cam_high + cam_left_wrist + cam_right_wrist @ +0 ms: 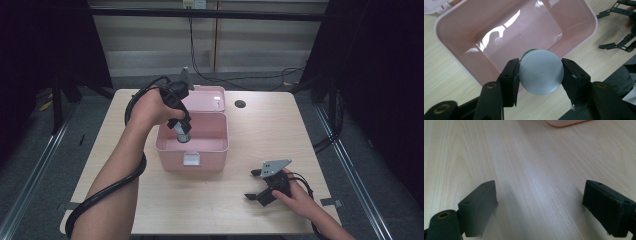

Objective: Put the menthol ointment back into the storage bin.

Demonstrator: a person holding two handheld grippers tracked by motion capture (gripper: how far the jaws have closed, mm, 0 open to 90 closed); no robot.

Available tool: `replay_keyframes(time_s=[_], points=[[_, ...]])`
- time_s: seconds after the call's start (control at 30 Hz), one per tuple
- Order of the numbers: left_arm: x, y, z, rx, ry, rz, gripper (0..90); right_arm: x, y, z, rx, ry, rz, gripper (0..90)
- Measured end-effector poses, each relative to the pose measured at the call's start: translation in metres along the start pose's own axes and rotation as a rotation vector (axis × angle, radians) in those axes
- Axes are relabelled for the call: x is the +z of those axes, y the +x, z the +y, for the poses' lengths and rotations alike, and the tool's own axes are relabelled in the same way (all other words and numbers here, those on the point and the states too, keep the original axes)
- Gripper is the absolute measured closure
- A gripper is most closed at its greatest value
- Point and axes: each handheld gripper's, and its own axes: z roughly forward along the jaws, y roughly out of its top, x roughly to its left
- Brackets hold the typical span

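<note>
Nearest you, your right gripper (261,192) is resting on the wooden table (215,200), jaws standing wide apart with nothing between them, in front of and to the right of the pink box (192,150). Farther off, your left gripper (540,72) is clamping a grey-capped bottle (541,72) over the box's open inside.
</note>
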Motion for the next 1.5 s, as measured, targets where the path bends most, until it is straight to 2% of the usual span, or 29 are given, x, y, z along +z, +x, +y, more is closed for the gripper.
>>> replay_keyframes(time_s=[0.23,0.5,0.67,0.9,1.07,1.27,1.47,1.5], points=[[0.016,0.006,0.009,-0.017,-0.001,0.025,50.5,0.0,0.0,0.0,0.0,0.0,0.0,11.4],[0.033,0.011,0.018,-0.047,0.004,0.032,50.5,0.0,0.0,0.0,-0.001,0.0,0.0,11.4],[0.043,0.015,0.022,-0.069,-0.01,0.04,50.5,0.0,0.0,0.0,-0.001,0.001,0.0,11.4],[0.054,0.02,0.026,-0.122,-0.018,0.045,50.5,0.0,0.0,0.0,-0.001,0.002,-0.001,11.4],[0.06,0.024,0.028,-0.146,-0.031,0.059,50.5,0.0,0.0,0.0,0.0,0.001,-0.002,11.4],[0.069,0.029,0.03,-0.163,-0.023,0.072,50.5,0.0,0.0,0.0,-0.003,-0.001,-0.004,11.4],[0.08,0.035,0.03,-0.214,-0.043,0.08,50.5,0.0,0.0,0.0,-0.003,-0.001,-0.004,11.4],[0.081,0.037,0.031,-0.211,-0.042,0.081,50.5,0.0,0.0,0.0,-0.003,-0.001,-0.004,11.4]])
